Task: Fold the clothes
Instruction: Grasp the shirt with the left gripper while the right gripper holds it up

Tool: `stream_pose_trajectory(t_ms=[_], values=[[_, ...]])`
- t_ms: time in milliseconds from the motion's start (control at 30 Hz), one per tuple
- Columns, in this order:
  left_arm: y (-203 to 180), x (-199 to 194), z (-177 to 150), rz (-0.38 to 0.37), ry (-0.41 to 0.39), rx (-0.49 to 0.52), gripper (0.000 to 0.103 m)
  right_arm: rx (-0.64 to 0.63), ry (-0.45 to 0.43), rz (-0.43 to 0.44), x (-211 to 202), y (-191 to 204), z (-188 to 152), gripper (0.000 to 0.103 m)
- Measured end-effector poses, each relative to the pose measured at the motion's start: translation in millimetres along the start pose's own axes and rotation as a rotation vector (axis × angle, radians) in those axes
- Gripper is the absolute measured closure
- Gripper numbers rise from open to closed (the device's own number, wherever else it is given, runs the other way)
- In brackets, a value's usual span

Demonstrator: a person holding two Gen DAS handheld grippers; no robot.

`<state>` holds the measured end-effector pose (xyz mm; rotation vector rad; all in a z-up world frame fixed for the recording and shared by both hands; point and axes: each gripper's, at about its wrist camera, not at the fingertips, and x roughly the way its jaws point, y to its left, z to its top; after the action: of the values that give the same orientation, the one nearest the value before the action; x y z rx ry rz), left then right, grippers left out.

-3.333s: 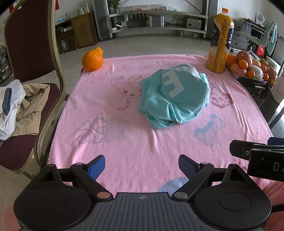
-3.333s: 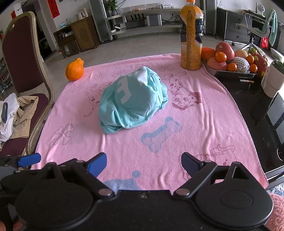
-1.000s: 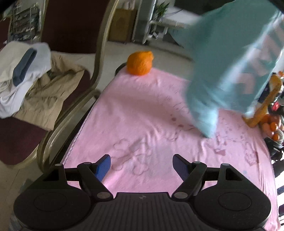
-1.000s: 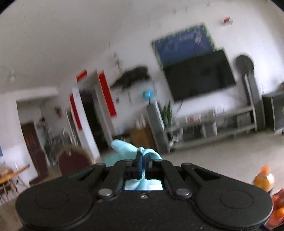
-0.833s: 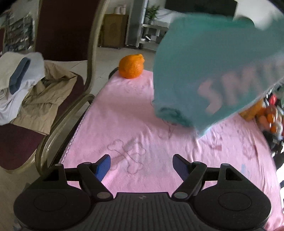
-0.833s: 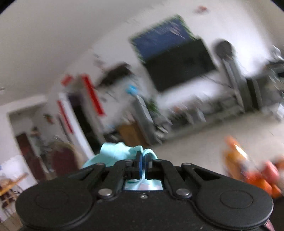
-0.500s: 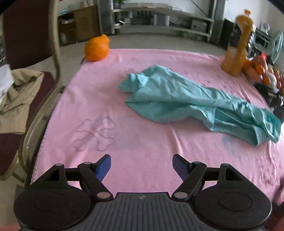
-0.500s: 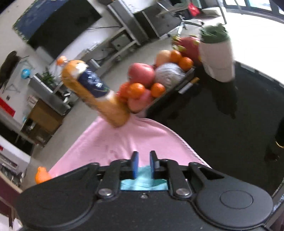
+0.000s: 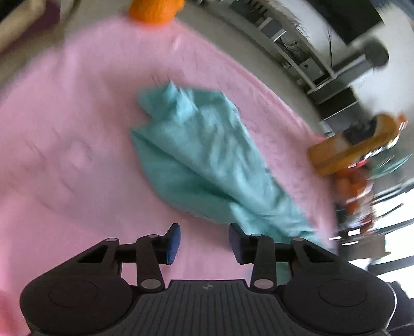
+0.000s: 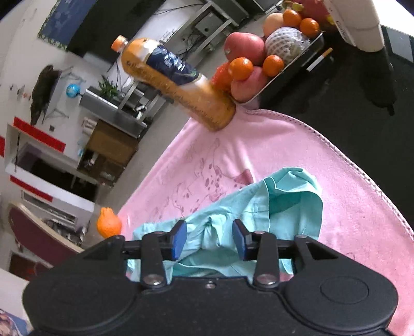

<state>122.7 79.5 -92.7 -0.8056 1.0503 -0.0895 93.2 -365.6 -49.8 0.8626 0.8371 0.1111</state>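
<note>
1. Where the pink blanket [image 9: 77, 129] covers the tabletop, the teal shirt [image 9: 201, 160] lies as a long crumpled strip, running from the far left toward the near right.
2. Left gripper [image 9: 204, 241]: its jaws are closing and about half apart, with only bare blanket between the blue pads [image 9: 172, 244]. The shirt's near edge lies just beyond them, and a fold passes under the right finger.
3. Right gripper [image 10: 209, 240]: its jaws are opening, about half apart. A bunched ridge of the shirt [image 10: 258, 206] sits in the gap, but neither pad presses on it; the cloth rests on the blanket.
4. In the right wrist view, the shirt's hem curls open just past the gripper, near the blanket's stitched right edge.
5. A juice bottle [image 10: 176, 85] with an orange cap stands at the blanket's far edge. Its dark blue label carries white writing, too small and tilted to read.
6. Beside it, on the dark tabletop [image 10: 362, 103], a tray [image 10: 284, 75] holds apples, mandarins and a netted fruit; a cigarette [image 10: 319, 59] lies beside the tray.
7. A white cup [image 10: 354, 23] at the far right bears lettering that cannot be made out.
8. An orange [image 10: 109, 225] sits at the blanket's far left corner.
9. The left wrist view is motion-blurred; no writing is legible.
</note>
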Motion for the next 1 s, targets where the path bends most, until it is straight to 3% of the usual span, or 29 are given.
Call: stream_pose_trajectory(t_ms=[67,167,367,467,533,633,700,767,833,933,1000], values=[[6.1,14.3,-1.6,-0.058,0.029,-0.085,0.064,0.004,0.011,0.003,3.9,-0.1,0.0,0.061],[18.0,29.3,-3.1,-0.078,0.028,-0.183,0.065,0.004,0.015,-0.002,6.5,2.0,-2.0,0.061],[43.8,29.3,2.4,-0.090,-0.066,-0.356,0.066,-0.023,0.020,0.000,11.4,8.3,-4.6,0.055],[47.4,31.3,3.8,-0.091,-0.072,-0.397,0.077,-0.032,0.023,-0.009,14.3,9.8,-5.4,0.053],[44.8,33.1,7.1,-0.089,-0.065,-0.417,0.079,-0.029,0.025,-0.015,15.9,9.1,-5.4,0.052],[40.5,37.2,7.4,-0.102,-0.062,-0.442,0.076,-0.024,0.021,-0.021,15.9,7.1,-4.9,0.051],[37.7,37.6,7.9,-0.109,-0.056,-0.439,0.068,-0.021,0.015,-0.022,14.7,5.5,-4.3,0.051],[37.0,38.1,9.7,-0.116,-0.051,-0.441,0.069,-0.017,0.009,-0.025,13.7,3.3,-3.3,0.050],[44.0,38.8,14.4,-0.124,-0.053,-0.455,0.075,-0.012,0.005,-0.028,13.0,1.0,-2.5,0.050],[47.0,37.5,19.1,-0.090,-0.078,-0.441,0.103,0.003,0.011,-0.032,13.6,-4.0,-2.2,0.050],[41.1,29.5,20.1,-0.048,-0.102,-0.382,0.103,0.018,0.007,-0.033,11.3,-8.9,-2.9,0.050]])
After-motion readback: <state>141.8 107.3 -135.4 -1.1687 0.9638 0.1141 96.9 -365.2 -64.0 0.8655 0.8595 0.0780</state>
